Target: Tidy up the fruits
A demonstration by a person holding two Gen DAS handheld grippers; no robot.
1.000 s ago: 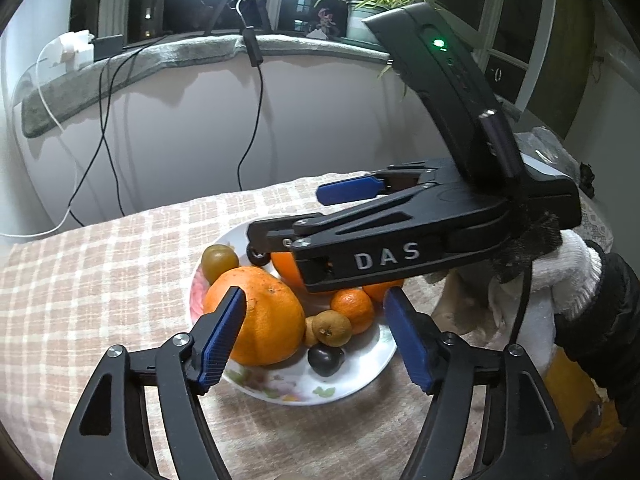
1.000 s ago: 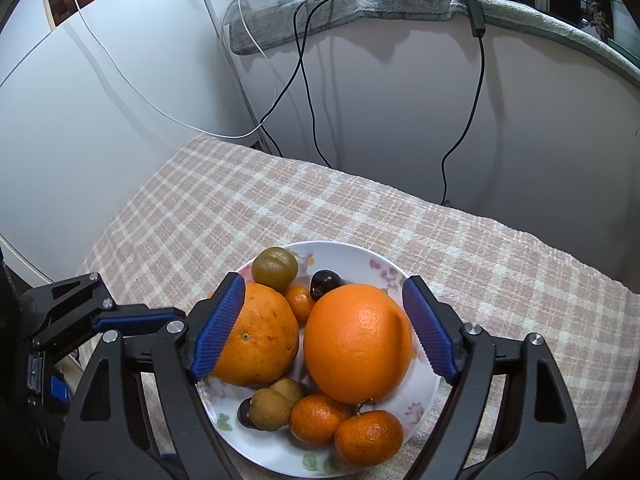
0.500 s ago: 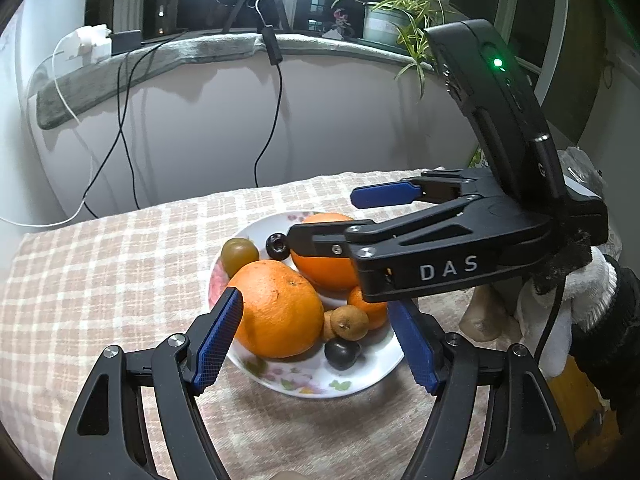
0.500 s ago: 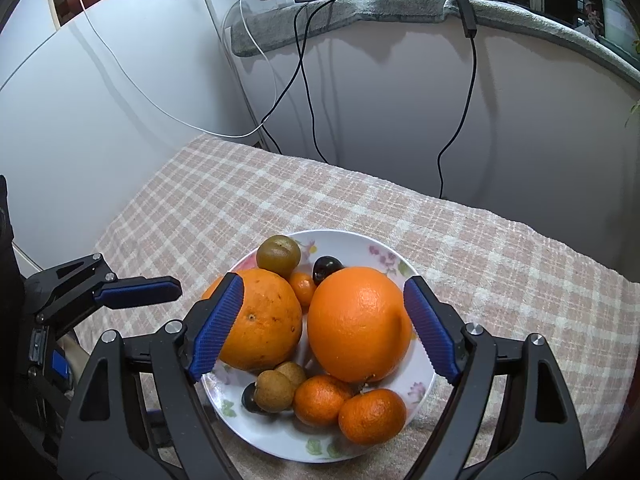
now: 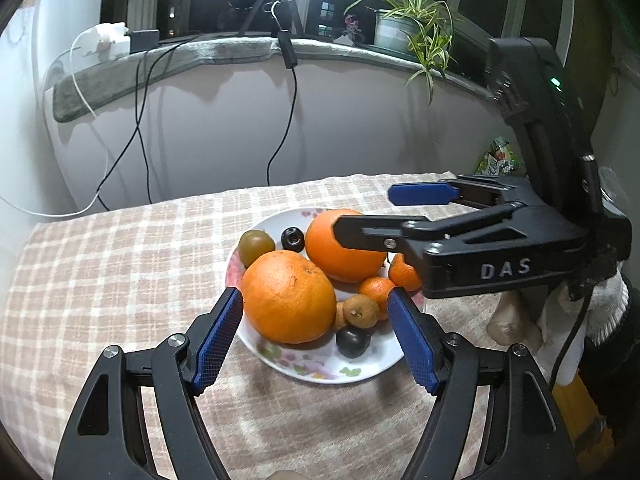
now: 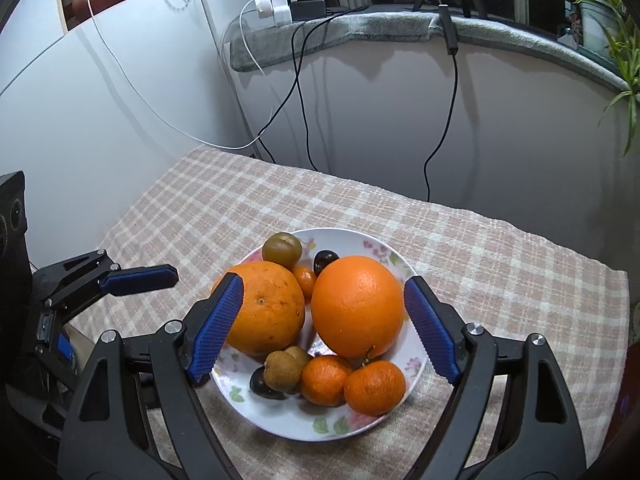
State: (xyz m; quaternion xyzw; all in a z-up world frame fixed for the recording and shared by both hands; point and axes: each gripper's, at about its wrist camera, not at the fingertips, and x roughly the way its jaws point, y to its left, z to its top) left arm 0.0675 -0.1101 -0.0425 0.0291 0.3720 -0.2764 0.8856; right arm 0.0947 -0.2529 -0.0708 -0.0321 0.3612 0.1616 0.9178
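A white flowered plate (image 5: 320, 372) (image 6: 288, 420) on the checked cloth holds two large oranges (image 5: 288, 296) (image 6: 358, 306), a greenish fruit (image 5: 256, 242) (image 6: 282, 248), two dark plums (image 5: 352, 342) (image 6: 325, 260), small mandarins (image 5: 376, 290) (image 6: 374, 388) and brown longans (image 5: 360, 312) (image 6: 284, 370). My left gripper (image 5: 316, 338) (image 6: 136, 276) hovers open at the plate's near rim, its pads either side of the nearer orange without touching it. My right gripper (image 6: 324, 328) (image 5: 364, 212) hangs open over the plate's right side, gripping nothing.
The checked tablecloth (image 6: 460, 248) ends at a white wall with hanging cables (image 5: 280, 148). A sill above carries a potted plant (image 5: 404, 24) and chargers (image 6: 276, 8). A white-gloved hand (image 5: 580, 312) holds the right gripper. A snack packet (image 5: 498, 160) lies at the far right.
In the left wrist view the right gripper has drawn back to the right, uncovering the far orange and a plum. In the right wrist view the plate sits a little farther off.
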